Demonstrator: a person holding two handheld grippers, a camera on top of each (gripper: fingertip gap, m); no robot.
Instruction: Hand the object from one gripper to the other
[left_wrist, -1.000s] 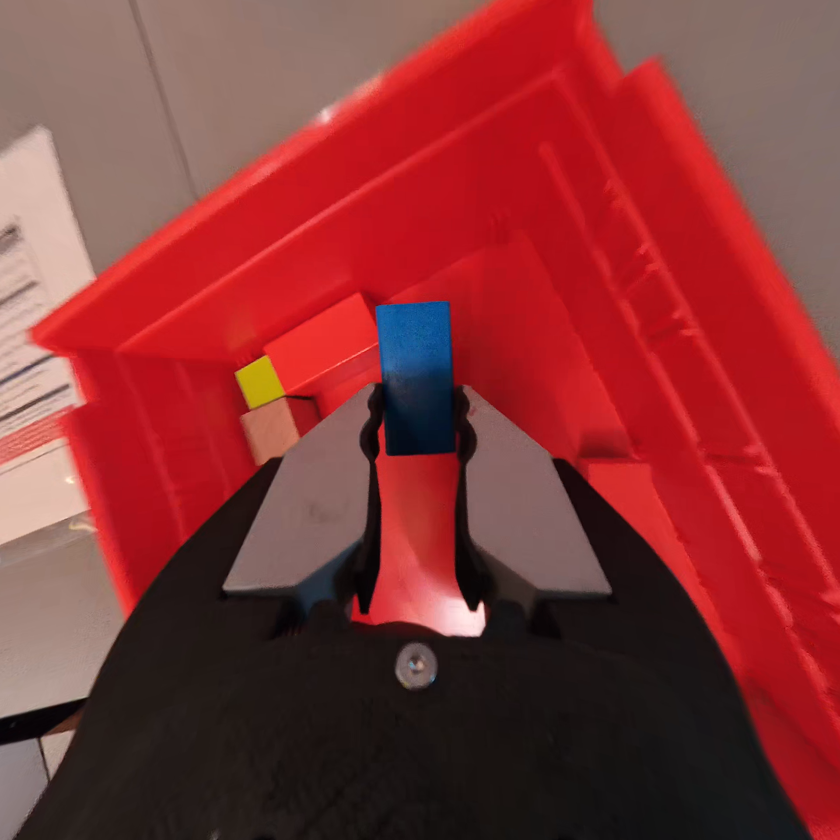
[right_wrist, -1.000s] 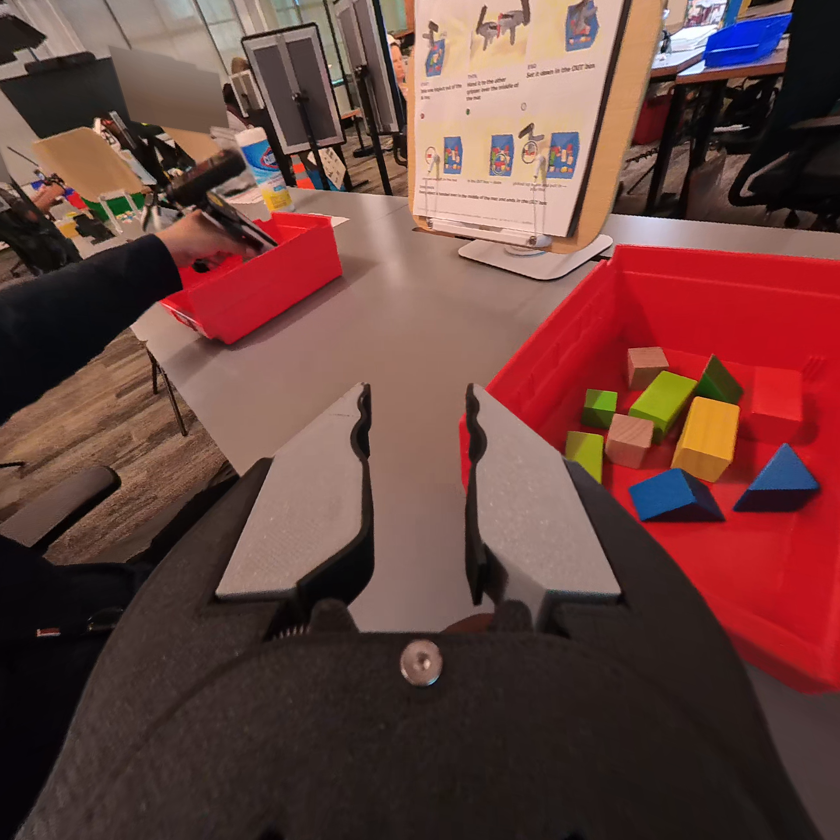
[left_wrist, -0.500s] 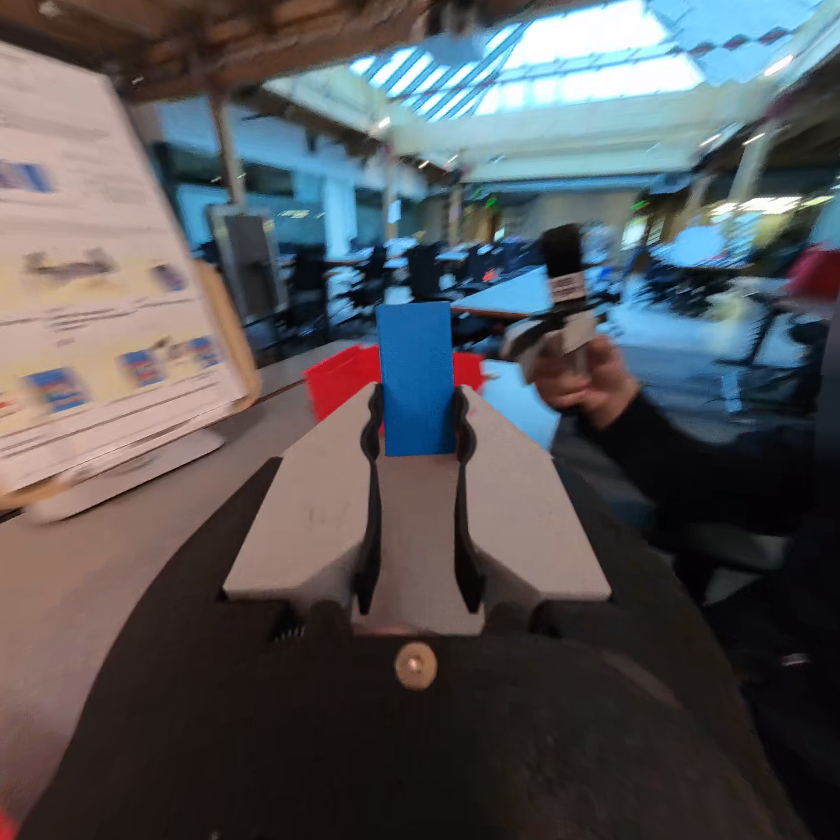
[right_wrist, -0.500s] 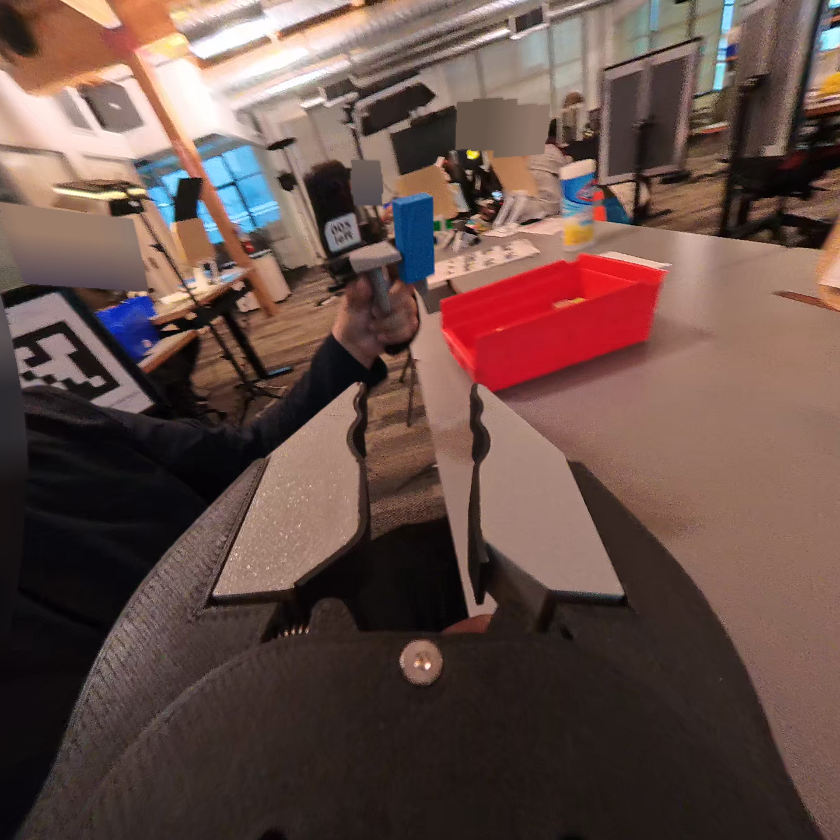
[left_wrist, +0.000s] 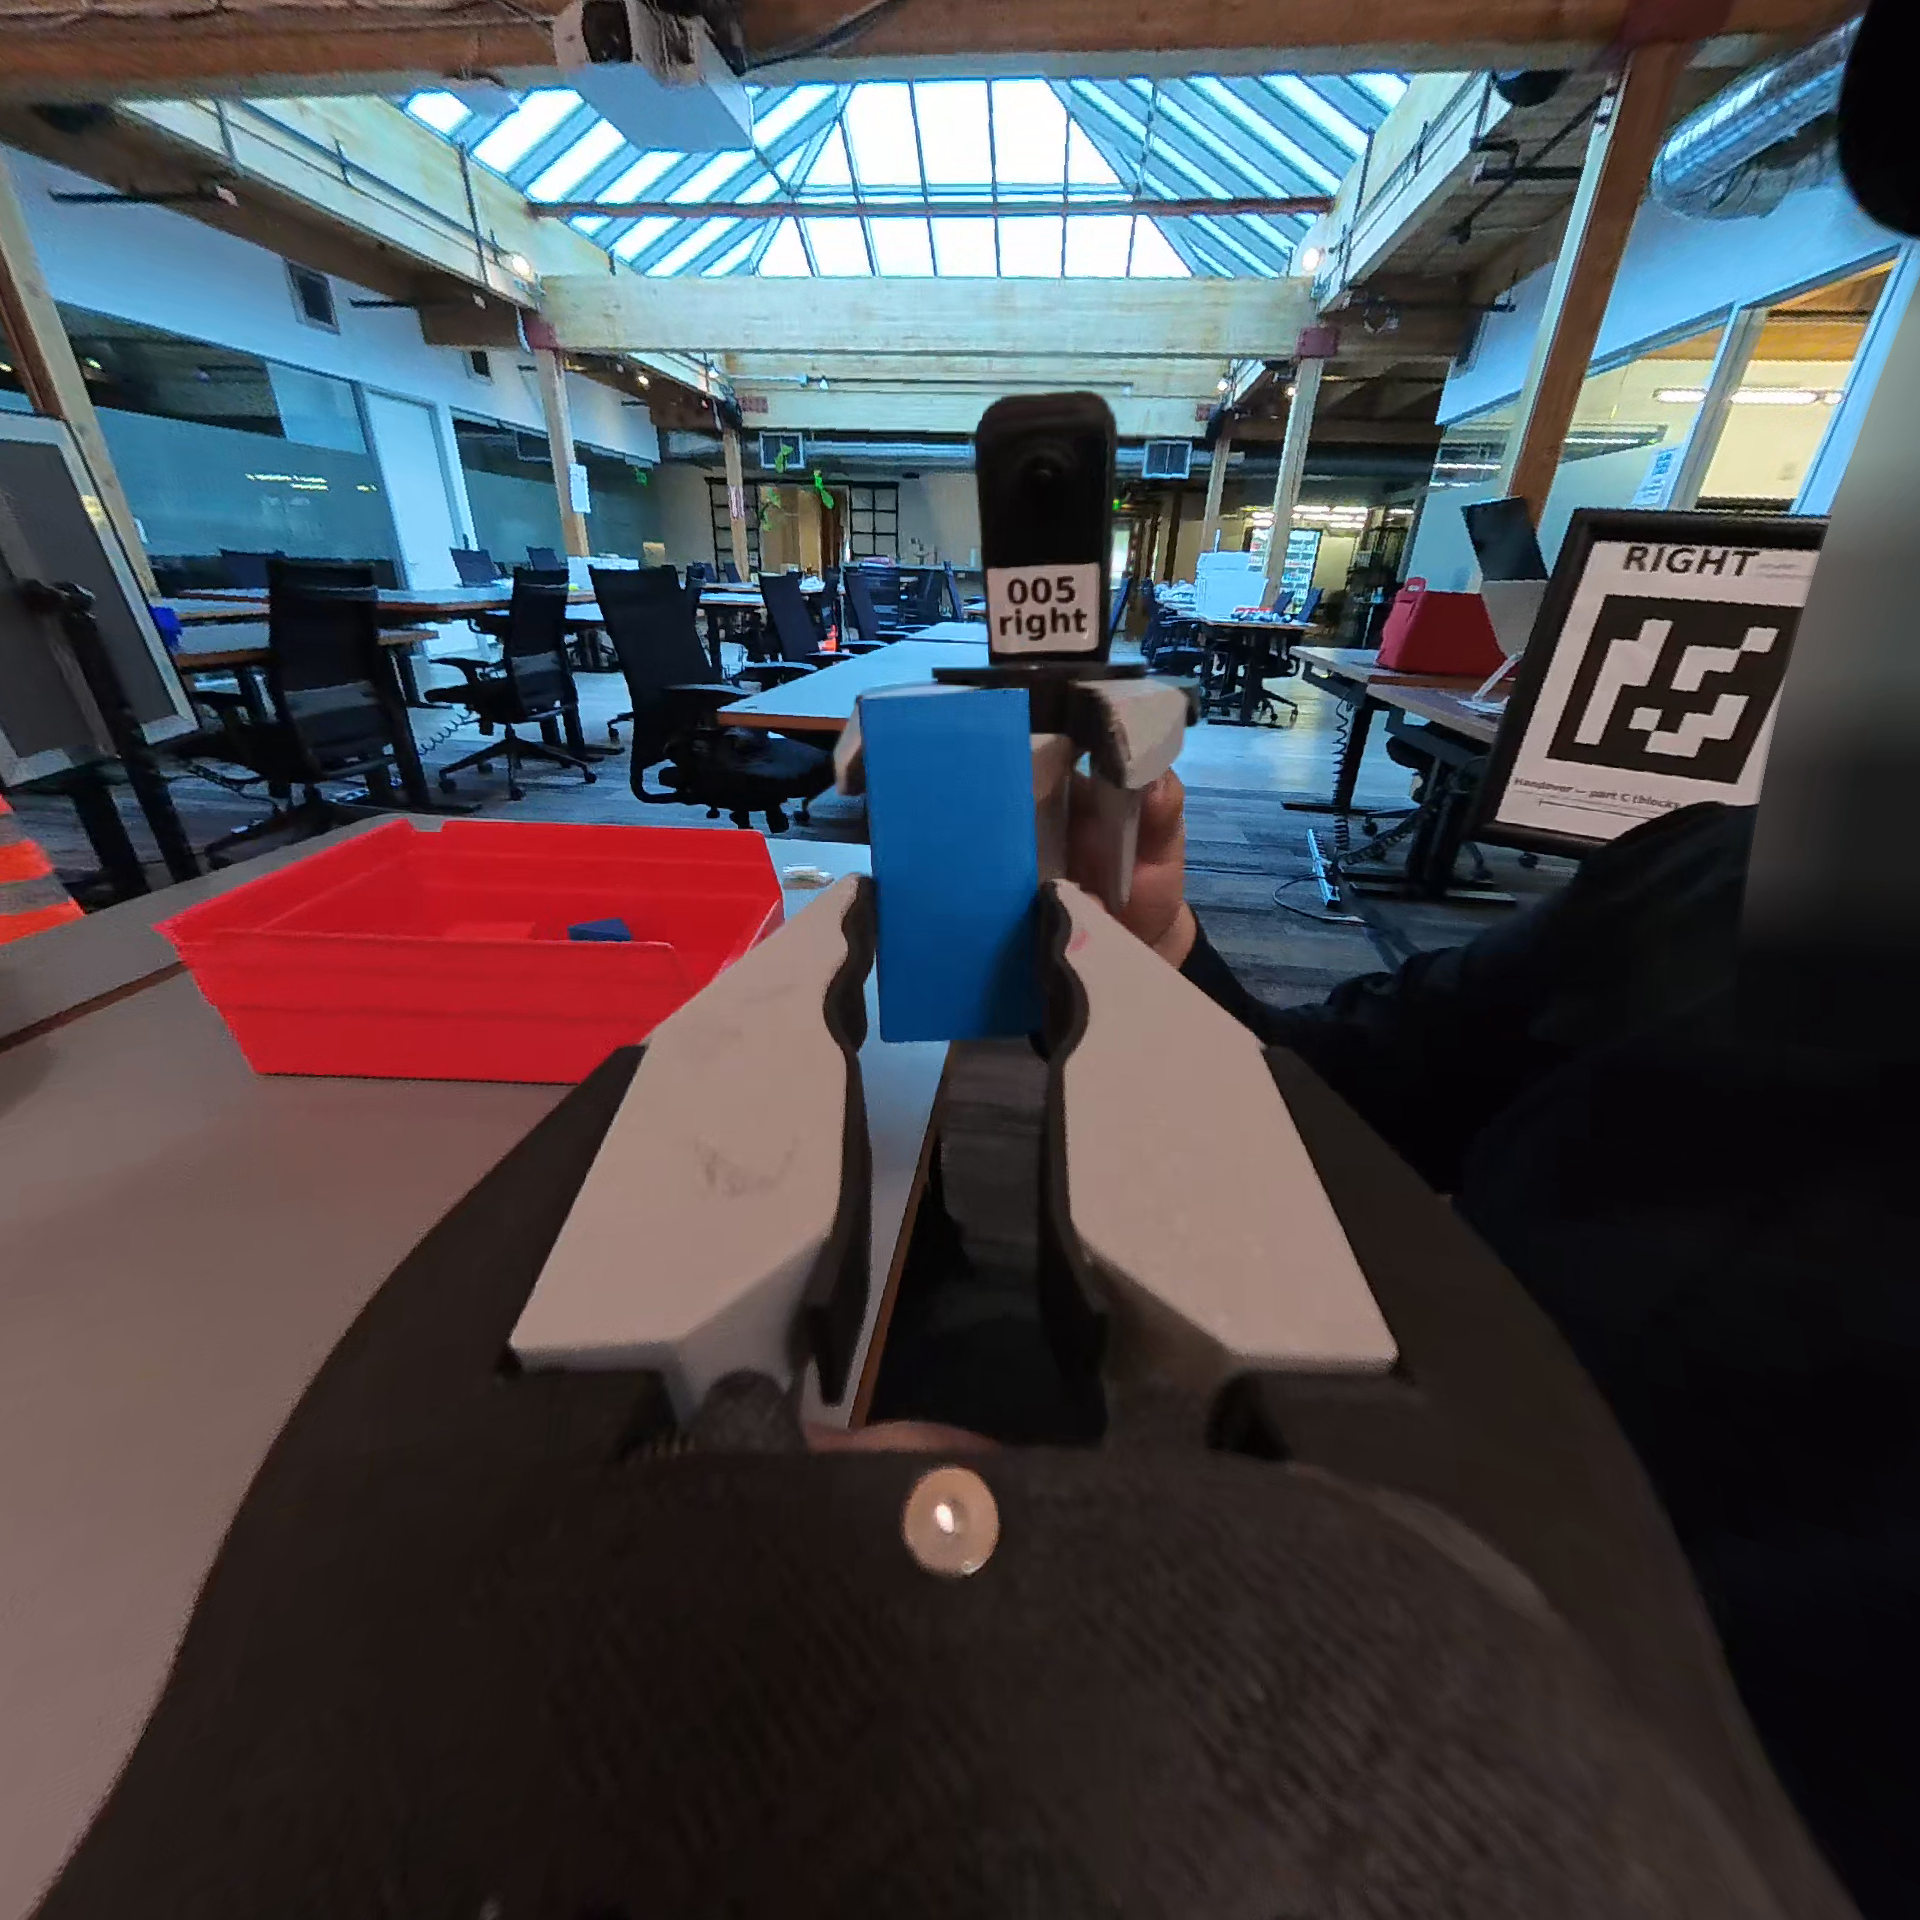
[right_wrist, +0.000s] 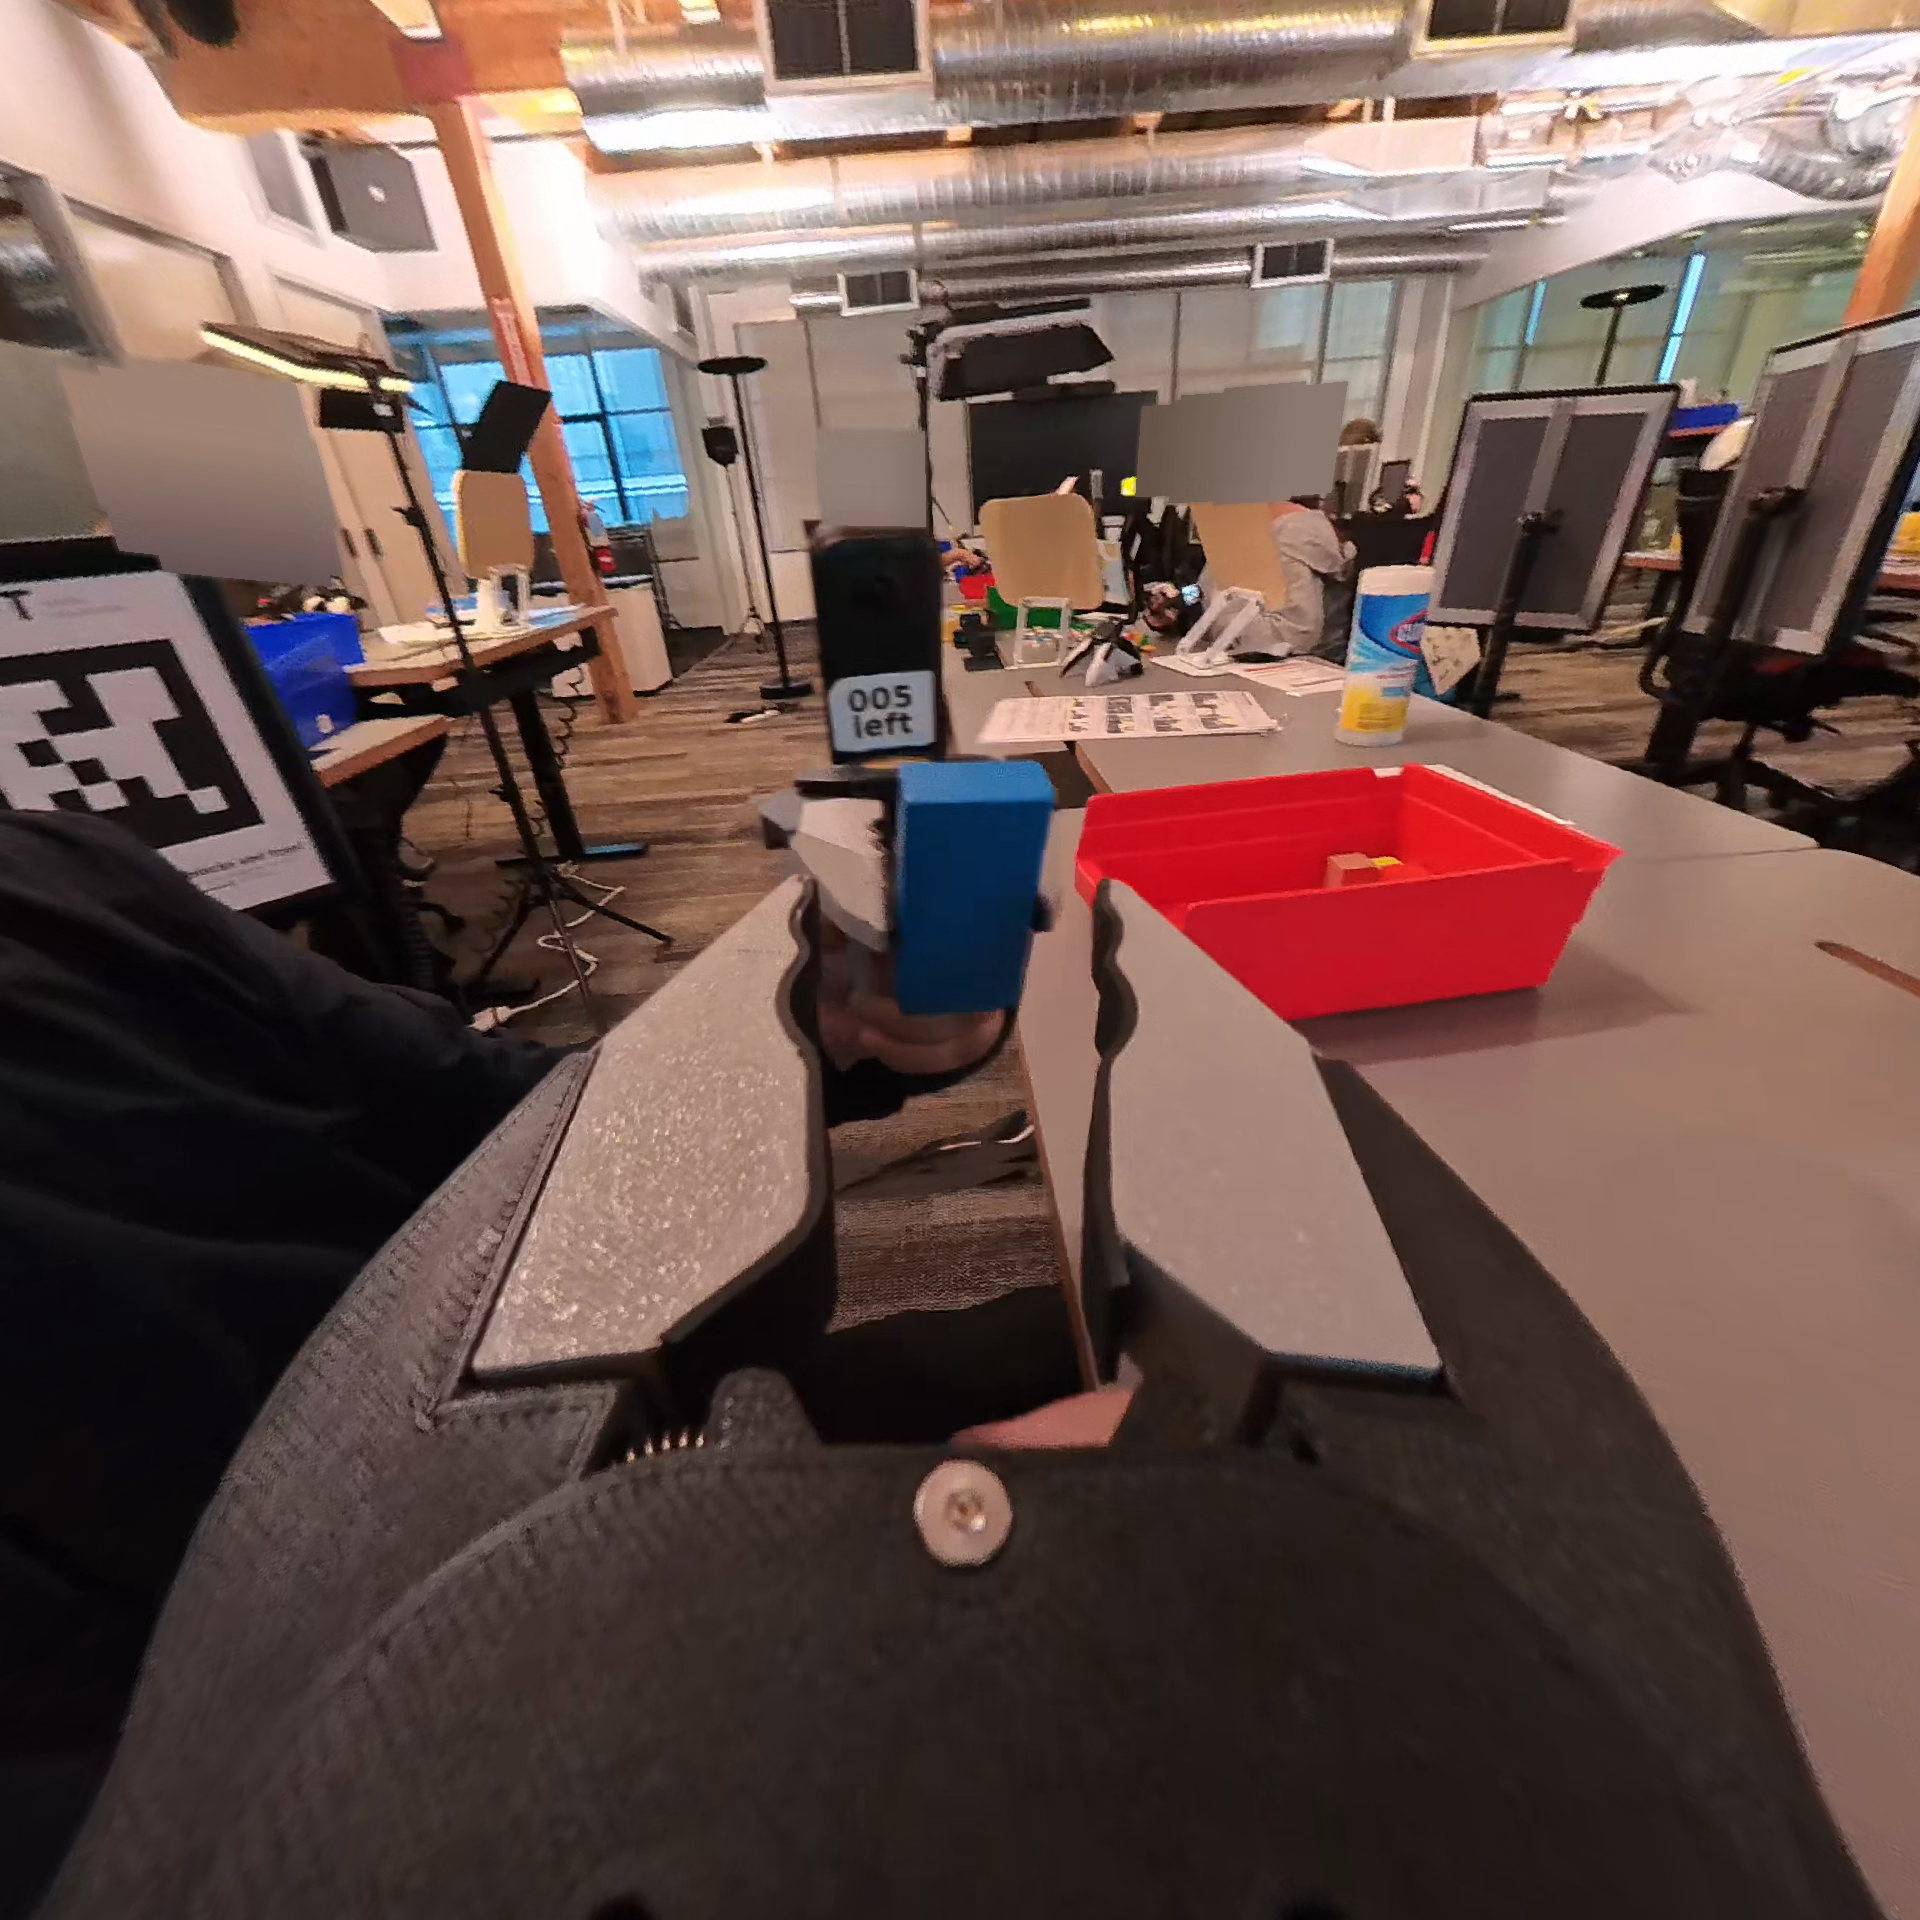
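Observation:
My left gripper (left_wrist: 951, 951) is shut on a blue rectangular block (left_wrist: 951, 862), held upright above the table's front edge. The right gripper (left_wrist: 1013, 743) shows just behind the block in the left wrist view, facing me, its fingers spread on either side of the block's top. In the right wrist view my right gripper (right_wrist: 951, 935) is open, and the blue block (right_wrist: 966, 883) stands just beyond its fingertips, held by the left gripper (right_wrist: 904, 883). The block does not touch the right fingers.
A grey table (right_wrist: 1662, 1143) lies beside both grippers. A red bin (left_wrist: 468, 956) with a blue block inside stands on it in the left wrist view. Another red bin (right_wrist: 1340, 894) holds red and yellow blocks. A wipes canister (right_wrist: 1377, 670) stands farther back. Only a small space, under 4 cm, lies between the two pairs of fingers.
The left gripper lifted the blue block out of the red bin and swung to face the right gripper. The right gripper turned away from its bin, opened wider and closed in on the block.

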